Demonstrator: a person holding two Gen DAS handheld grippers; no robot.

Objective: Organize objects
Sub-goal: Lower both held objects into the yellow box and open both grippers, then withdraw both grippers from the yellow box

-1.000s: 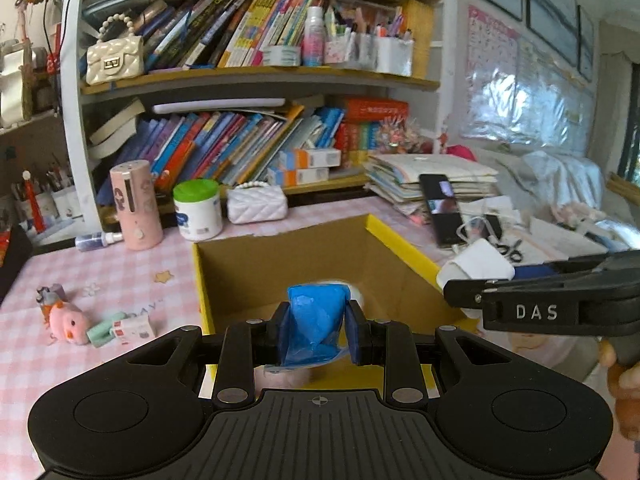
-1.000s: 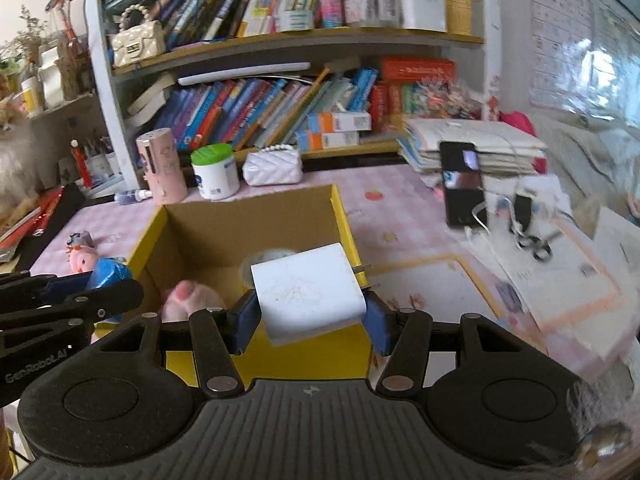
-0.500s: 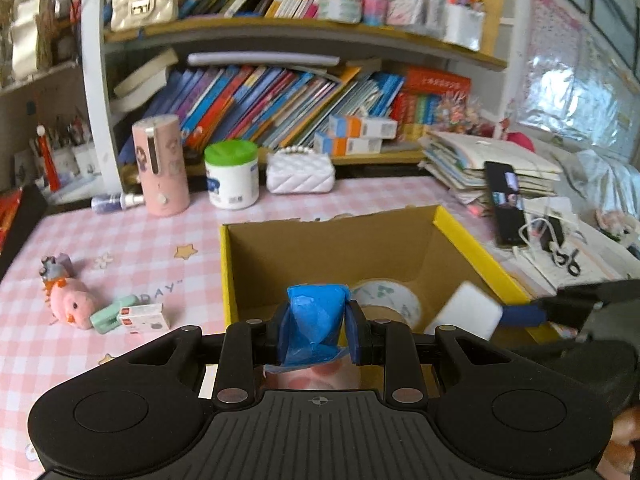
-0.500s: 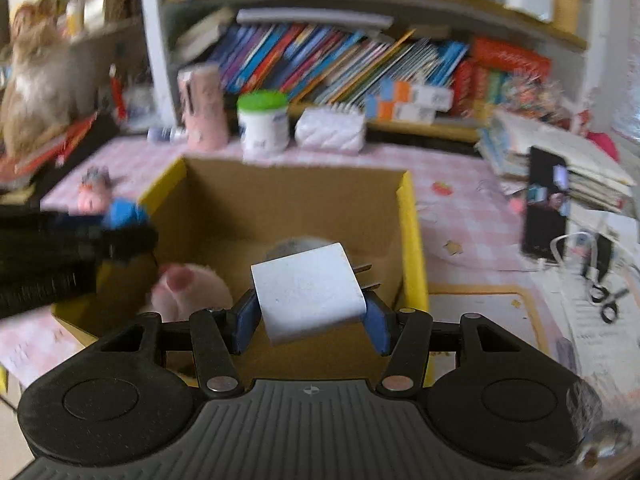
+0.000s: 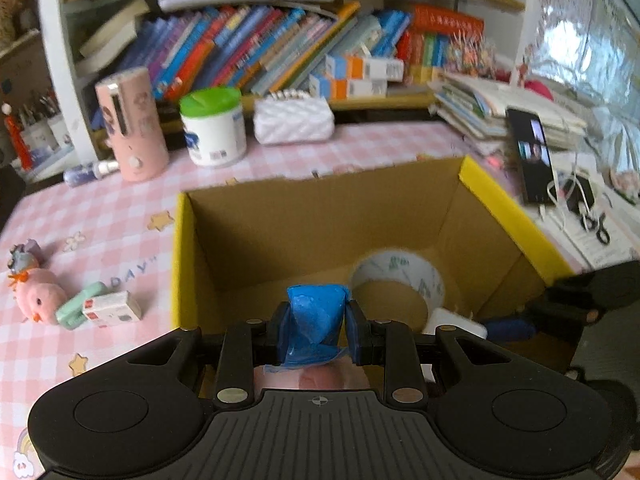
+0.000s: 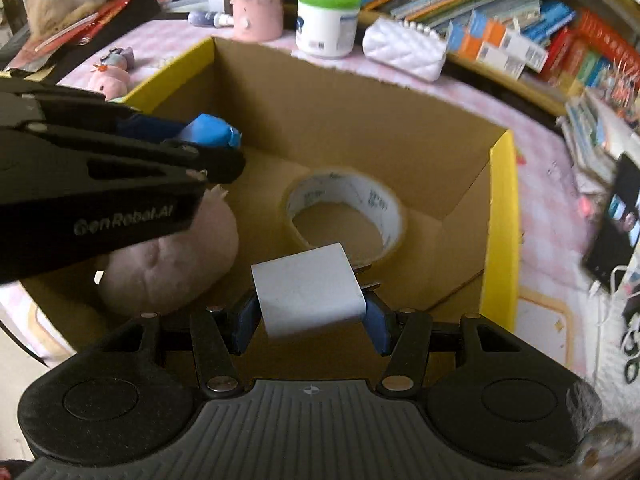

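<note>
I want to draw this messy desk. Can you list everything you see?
box: 1, brown with yellow rim, on table
tape roll: 1, whitish, in box
pink plush: 1, in box
tub: 1, white, green lid, behind box
pink cylinder: 1, left of tub
white purse: 1, right of tub
phone: 1, black, right of box
books: many, coloured, shelf
left gripper: holds blue wad
right gripper: holds white charger

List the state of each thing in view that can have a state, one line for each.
Cardboard box: open at the top, upright.
Tape roll: lying flat inside the box.
Left gripper: shut on a blue packet, over the box.
Right gripper: shut on a white charger, over the box.
Jar: green lid on, upright.
Phone: screen lit.
</note>
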